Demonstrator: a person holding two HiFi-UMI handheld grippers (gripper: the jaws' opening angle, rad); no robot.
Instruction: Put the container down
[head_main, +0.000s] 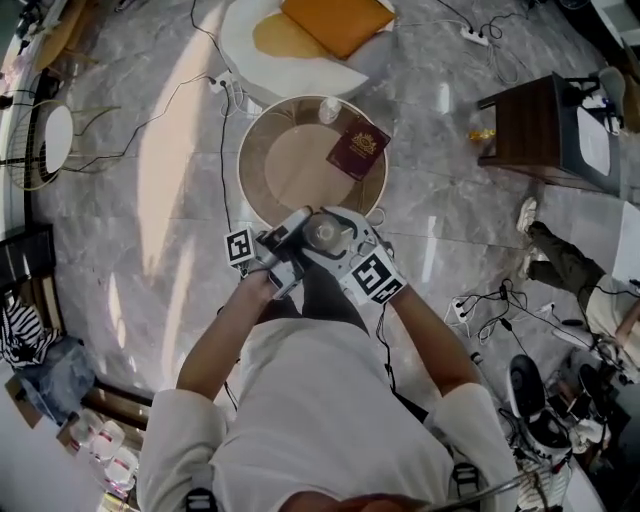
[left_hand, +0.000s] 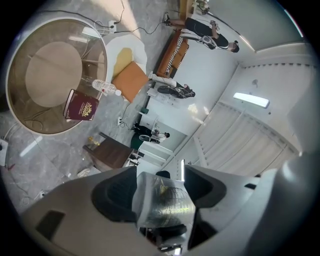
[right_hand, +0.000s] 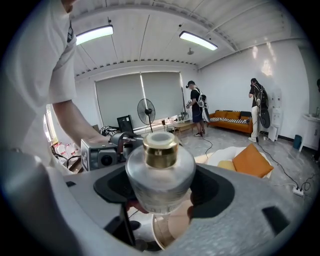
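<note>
Marble floor, round table (head_main: 285, 165) under me. My right gripper (right_hand: 162, 194) clamps the gold-capped container (right_hand: 160, 170), and my left gripper (left_hand: 162, 195) pinches it too. It hangs over the table's near edge, probably steadied for set-down.

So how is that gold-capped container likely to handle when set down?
The container looks smooth and glossy with rounded shoulders, so it probably slips easily in a grip. Its wide body under a small gold cap suggests it should stand steadily. It looks like glass or hard plastic: likely rigid, maybe fragile on the round table.
</note>
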